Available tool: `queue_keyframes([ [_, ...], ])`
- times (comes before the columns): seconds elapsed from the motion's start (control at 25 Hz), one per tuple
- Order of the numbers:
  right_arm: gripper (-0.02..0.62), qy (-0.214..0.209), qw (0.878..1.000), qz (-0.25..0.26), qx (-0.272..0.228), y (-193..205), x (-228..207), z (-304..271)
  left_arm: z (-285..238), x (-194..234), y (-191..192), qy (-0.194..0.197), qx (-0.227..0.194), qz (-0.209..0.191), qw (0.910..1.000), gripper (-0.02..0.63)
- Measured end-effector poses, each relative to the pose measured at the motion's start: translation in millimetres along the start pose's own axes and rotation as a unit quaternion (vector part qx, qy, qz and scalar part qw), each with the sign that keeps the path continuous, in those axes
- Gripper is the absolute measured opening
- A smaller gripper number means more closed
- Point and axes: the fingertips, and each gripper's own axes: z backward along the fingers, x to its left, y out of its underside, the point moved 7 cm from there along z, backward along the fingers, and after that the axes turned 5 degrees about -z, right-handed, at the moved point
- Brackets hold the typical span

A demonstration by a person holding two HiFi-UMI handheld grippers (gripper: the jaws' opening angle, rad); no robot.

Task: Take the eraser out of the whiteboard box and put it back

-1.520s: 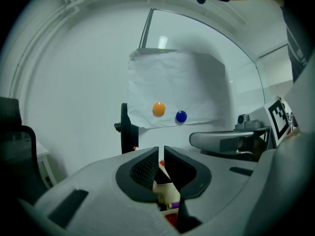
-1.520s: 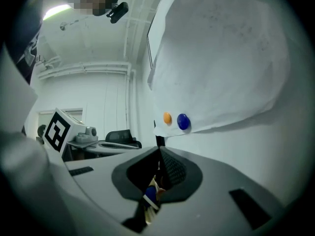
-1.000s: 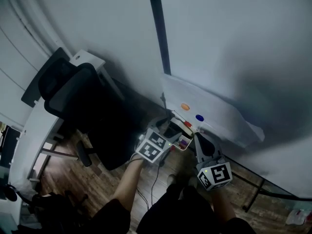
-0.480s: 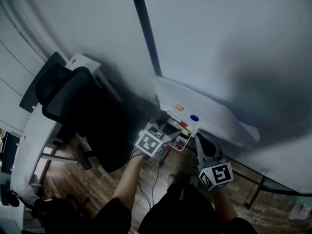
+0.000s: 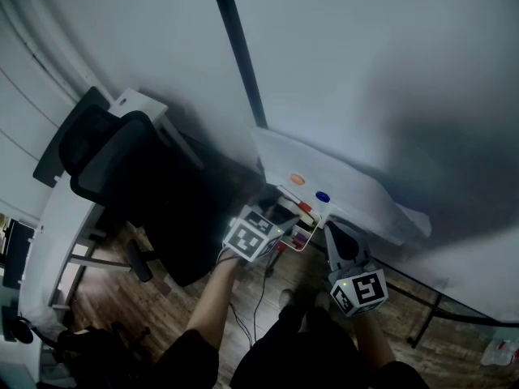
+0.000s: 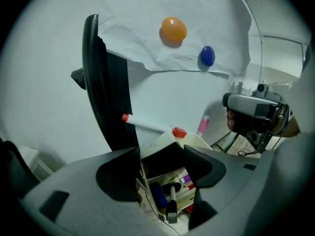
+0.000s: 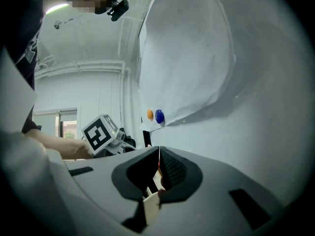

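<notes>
I see left gripper (image 5: 276, 220) fingers at the whiteboard box (image 5: 303, 230), right gripper (image 5: 332, 228) just beside it. Orange magnet (image 5: 297, 180) and blue magnet (image 5: 323, 196) on paper (image 5: 361, 191) above.

The whiteboard (image 5: 389, 71) is seen as a smooth white surface with a faint sheen. A creased paper sheet (image 6: 162, 14) is held flat on it at 12 o'clock in the left gripper view, under a glossy orange magnet (image 6: 173, 29) and a glossy blue magnet (image 6: 206, 56). The whiteboard box (image 6: 197, 141) appears to be smooth cream plastic, and a dark matt face is shown by the eraser (image 6: 165, 157). The left hand-held gripper (image 6: 162, 173) and the right hand-held gripper (image 7: 158, 176) are formed in matt grey plastic, with a finely dotted dark lining on the right one's jaws. A planked wood floor (image 5: 154, 298) is seen at 7 o'clock in the head view.
</notes>
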Motion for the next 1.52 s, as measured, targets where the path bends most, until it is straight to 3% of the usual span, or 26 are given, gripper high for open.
queue_keyframes([
  [0.36, 0.003, 0.000, 1.000, -0.005, 0.000, -0.6, -1.8, 0.6, 27.8, -7.3, -11.9, -0.025, -0.029, -0.016, 0.9991, 0.272],
  [0.72, 0.005, -0.020, 1.000, 0.001, -0.006, -6.0, 7.8, 2.9, 80.6, -25.8, -34.2, -0.060, -0.125, -0.031, 0.9899, 0.270],
  [0.88, 0.005, -0.039, 0.999, 0.013, -0.015, -15.2, 17.4, 5.3, 97.8, -38.6, -31.7, -0.097, -0.185, -0.041, 0.9770, 0.270],
  [1.04, 0.005, -0.055, 0.998, 0.022, -0.021, -20.9, 24.4, 8.6, 109.3, -53.5, -28.5, -0.133, -0.243, -0.020, 0.9606, 0.268],
  [1.24, 0.005, -0.073, 0.997, 0.028, -0.023, -28.1, 32.7, 12.5, 118.3, -65.6, -26.1, -0.179, -0.276, -0.001, 0.9442, 0.268],
  [1.52, 0.005, -0.107, 0.993, 0.028, -0.048, -52.4, 39.3, 26.4, 146.9, -90.9, -45.0, -0.236, -0.330, 0.008, 0.9140, 0.267],
])
